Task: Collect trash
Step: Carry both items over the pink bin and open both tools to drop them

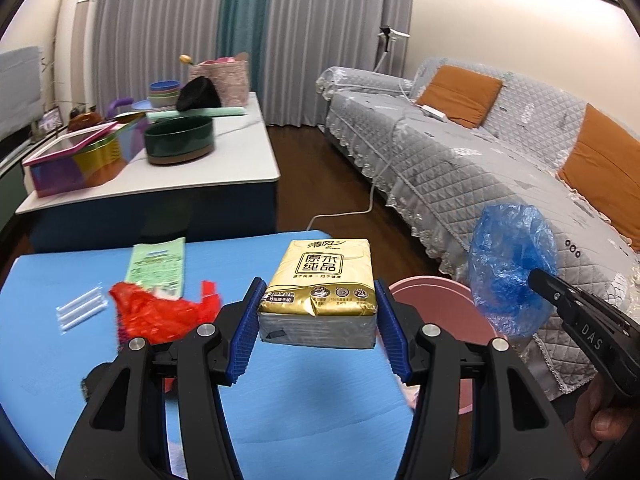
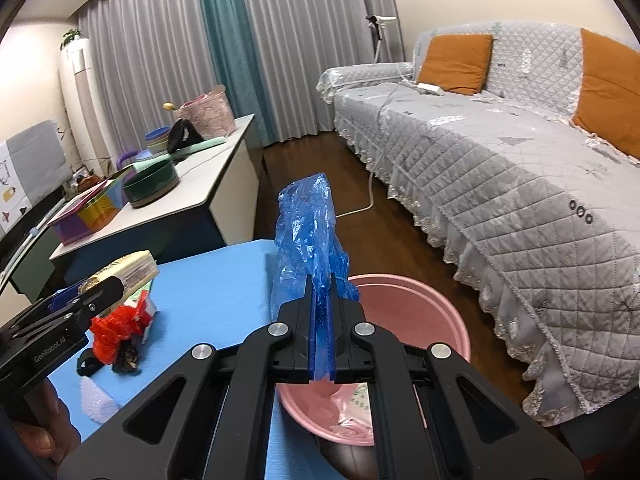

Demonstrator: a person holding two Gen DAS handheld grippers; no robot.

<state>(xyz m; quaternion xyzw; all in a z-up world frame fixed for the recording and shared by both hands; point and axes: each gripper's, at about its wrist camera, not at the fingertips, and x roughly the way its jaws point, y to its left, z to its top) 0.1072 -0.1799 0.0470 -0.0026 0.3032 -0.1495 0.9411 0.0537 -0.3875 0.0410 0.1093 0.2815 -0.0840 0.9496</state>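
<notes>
My left gripper is shut on a gold tissue pack and holds it above the blue table, beside the pink bin. My right gripper is shut on a crumpled blue plastic bag above the pink bin. The bag also shows in the left wrist view. A red plastic bag, a green wrapper and clear straws lie on the table at the left. The bin holds some pink and patterned trash.
A grey quilted sofa with orange cushions stands to the right. A white side table behind carries a green pot, bowls and a colourful box. A white cable runs over the wooden floor.
</notes>
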